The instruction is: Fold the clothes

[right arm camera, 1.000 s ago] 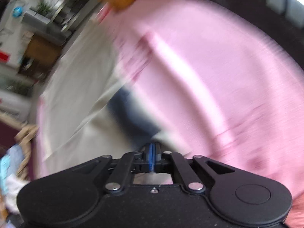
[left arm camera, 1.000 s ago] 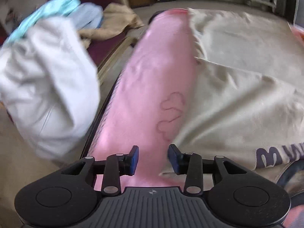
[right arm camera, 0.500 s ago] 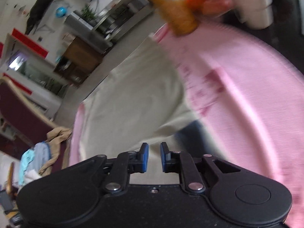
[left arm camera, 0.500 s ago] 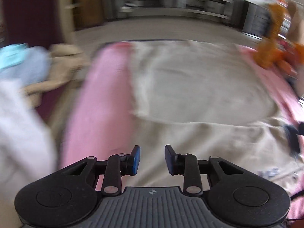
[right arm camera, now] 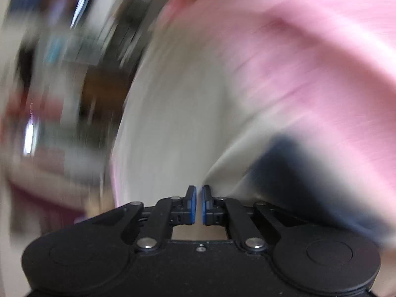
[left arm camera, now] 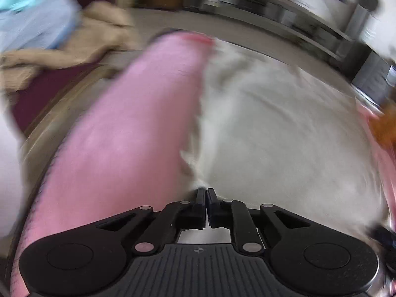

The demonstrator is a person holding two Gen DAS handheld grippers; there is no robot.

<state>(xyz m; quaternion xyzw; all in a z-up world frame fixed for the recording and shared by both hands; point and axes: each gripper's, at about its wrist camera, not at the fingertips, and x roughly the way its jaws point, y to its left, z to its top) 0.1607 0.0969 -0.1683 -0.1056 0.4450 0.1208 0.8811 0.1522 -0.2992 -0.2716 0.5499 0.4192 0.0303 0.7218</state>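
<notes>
Beige shirt (left arm camera: 284, 128) lies spread on pink cloth (left arm camera: 128, 133) over the table. Both tongs were open half a second ago; now left tongs (left arm camera: 206, 194) are pinched on the shirt's near left edge, right tongs (right arm camera: 198, 193) nearly closed on its hem. Fold lift probably starting.

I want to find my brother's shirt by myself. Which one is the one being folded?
Look for the big pink cloth covering the table. The beige shirt lies spread flat on top of it, to the right of the bare pink strip. Unlike the crumpled blue and tan clothes heaped off to the left, it is smoothed out, and the left gripper pinches its near edge.
</notes>
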